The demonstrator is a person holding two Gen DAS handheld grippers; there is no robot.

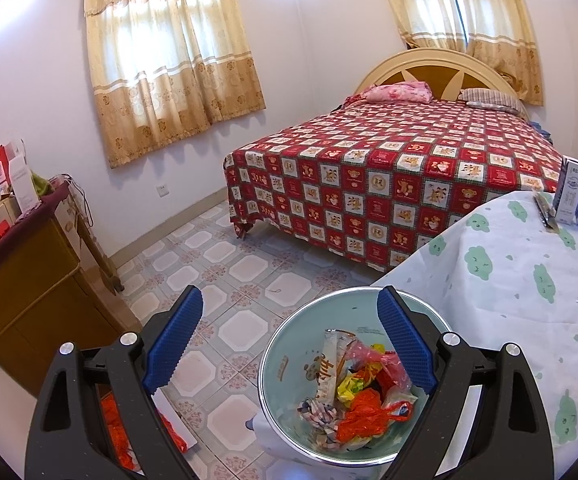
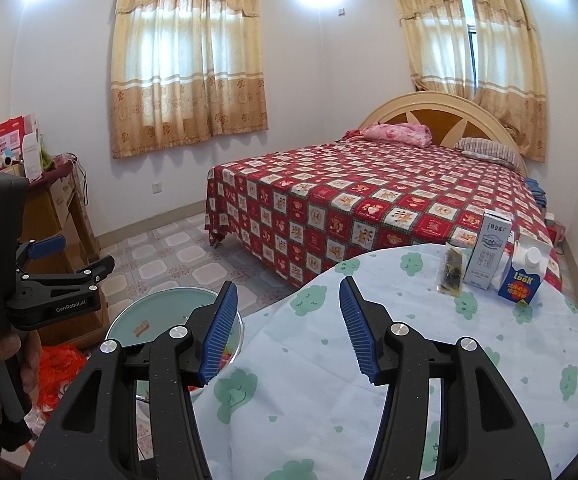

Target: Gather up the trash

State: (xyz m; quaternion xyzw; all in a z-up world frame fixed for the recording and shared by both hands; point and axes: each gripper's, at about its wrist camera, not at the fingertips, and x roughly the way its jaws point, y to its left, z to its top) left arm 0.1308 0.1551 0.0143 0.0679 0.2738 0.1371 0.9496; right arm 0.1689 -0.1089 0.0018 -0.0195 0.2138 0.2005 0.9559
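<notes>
A pale green trash bin (image 1: 285,356) stands on the floor beside the table, holding crumpled wrappers and plastic bags (image 1: 363,396). My left gripper (image 1: 289,304) is open and empty above the bin's near rim. My right gripper (image 2: 287,292) is open and empty over the table's near edge. On the table's far side stand a white carton (image 2: 489,256), a blue carton (image 2: 523,276) and a dark snack packet (image 2: 451,272). The cartons also show in the left wrist view (image 1: 569,194). The bin (image 2: 157,316) and the left gripper (image 2: 45,264) show at the left of the right wrist view.
The round table (image 2: 429,360) has a white cloth with green clouds. A bed (image 2: 369,208) with a red checked cover stands behind it. A wooden cabinet (image 1: 29,280) with boxes is at the left. Orange plastic (image 2: 57,372) lies on the tiled floor.
</notes>
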